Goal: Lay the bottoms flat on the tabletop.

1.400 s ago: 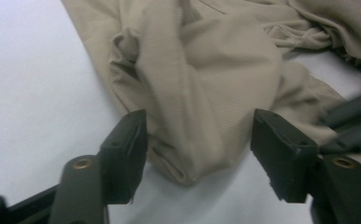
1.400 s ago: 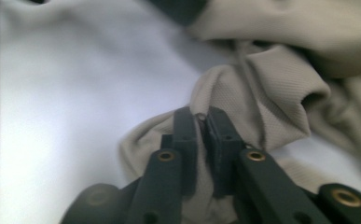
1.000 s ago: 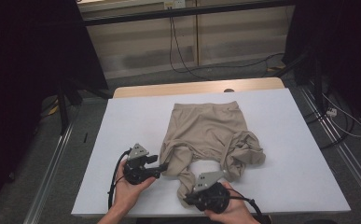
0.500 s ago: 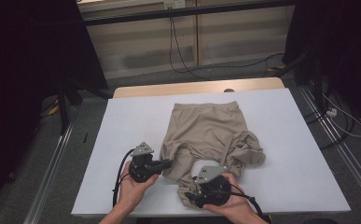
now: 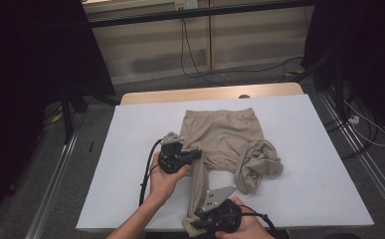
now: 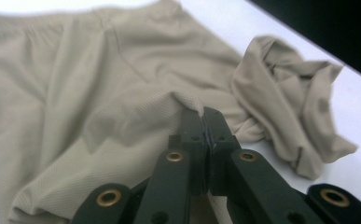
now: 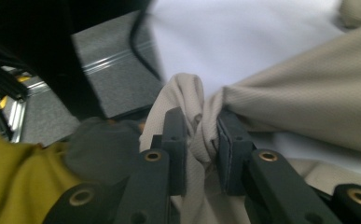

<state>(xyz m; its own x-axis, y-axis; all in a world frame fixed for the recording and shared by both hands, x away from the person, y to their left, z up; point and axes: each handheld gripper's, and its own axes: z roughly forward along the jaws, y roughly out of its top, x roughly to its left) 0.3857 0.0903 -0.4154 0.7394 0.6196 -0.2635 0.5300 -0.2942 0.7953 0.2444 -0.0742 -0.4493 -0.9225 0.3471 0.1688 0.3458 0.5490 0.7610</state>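
The left gripper has its jaws pressed together on a thin fold of the beige shorts, a small peak of cloth rising from between the pads at the inner edge of the near leg. In the high view that gripper sits at the left edge of the garment, pointing right, with the left hand behind it. The right gripper stands narrow around a thick bunched wad of the same cloth; its jaws have just been closing, and the fabric fills the gap between the pads and looks pinched. From above, it is at the near table edge, holding the end of the long leg that trails toward the person.

The shorts lie on the white table cover, waistband away from the person and fairly flat, one leg stretched down to the right gripper and the other crumpled in a heap to the right.

The work in hand looks like straightening the near leg. To do it well, I would keep both pinches firm and draw them apart gently — enough to take the twist out without dragging the waistband off its place. The right-hand wad is thick (several layers, likely), so a lighter regrip on the hem alone may be needed before the leg will lie flat — and the crumpled leg waits its turn.
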